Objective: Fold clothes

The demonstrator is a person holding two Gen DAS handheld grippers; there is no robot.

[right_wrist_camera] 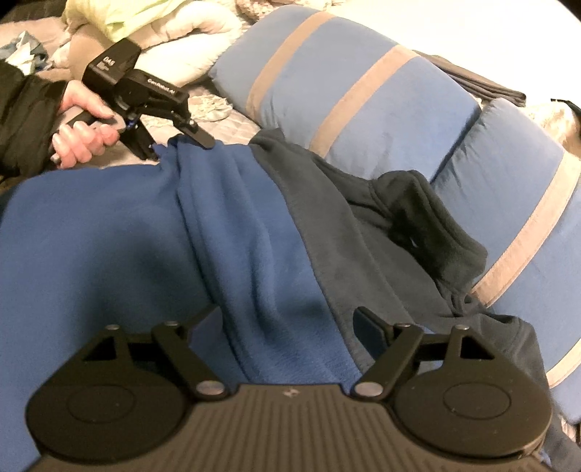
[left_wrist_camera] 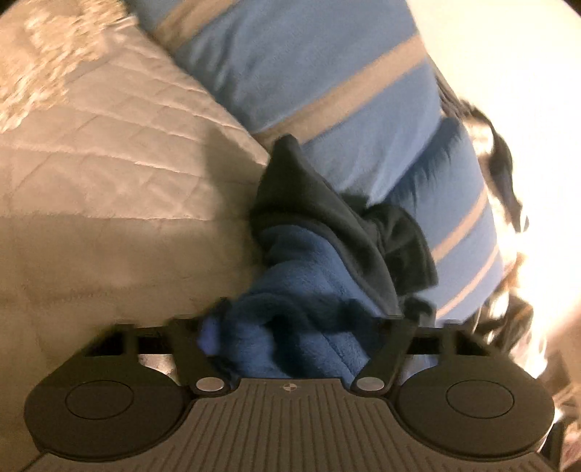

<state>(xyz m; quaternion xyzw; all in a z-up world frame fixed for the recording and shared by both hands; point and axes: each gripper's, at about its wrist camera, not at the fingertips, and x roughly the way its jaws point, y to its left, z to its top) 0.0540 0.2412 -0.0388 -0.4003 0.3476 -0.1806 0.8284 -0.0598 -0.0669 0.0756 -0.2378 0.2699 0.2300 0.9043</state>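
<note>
Spread right claw [right_wrist_camera: 290, 323] straddles blue fleece [right_wrist_camera: 145, 236] stretching lengthwise toward left claw [right_wrist_camera: 181, 143] pinching its edge.

We see a bed [left_wrist_camera: 109, 174] covered by a quilted beige bedspread [left_wrist_camera: 120, 119]. Directly on it lies a blue fleece garment [right_wrist_camera: 109, 236] with a dark navy panel [right_wrist_camera: 363, 232], spread wide. Two blue pillows with tan stripes [right_wrist_camera: 345, 94] lie against its far edge. A heap of pale green and white bedding [right_wrist_camera: 152, 29] lies on the bed further back.
</note>
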